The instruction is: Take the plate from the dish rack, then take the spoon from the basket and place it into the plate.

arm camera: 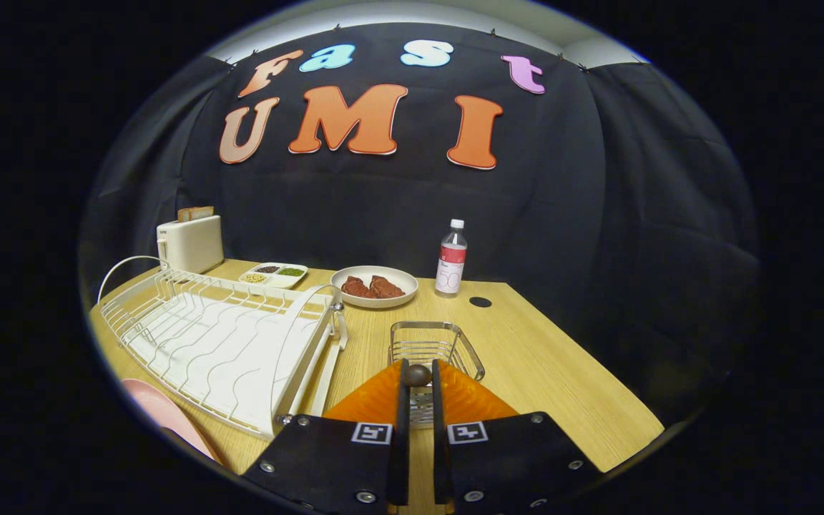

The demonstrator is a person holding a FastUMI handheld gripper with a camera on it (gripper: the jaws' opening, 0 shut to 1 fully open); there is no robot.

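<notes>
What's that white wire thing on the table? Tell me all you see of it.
It is a dish rack: white coated wire over a white wavy drip tray, with a looped handle at each end. It holds no dishes and lies flat on the wooden table, beside the wire basket. A pink plate lies by its near edge; whether they touch I cannot tell.

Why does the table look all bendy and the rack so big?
In the gripper view, the fisheye lens curves the table and swells the nearby dish rack; the far bottle looks tiny but sharp; the claw, shut on a spoon, looms large.
</notes>
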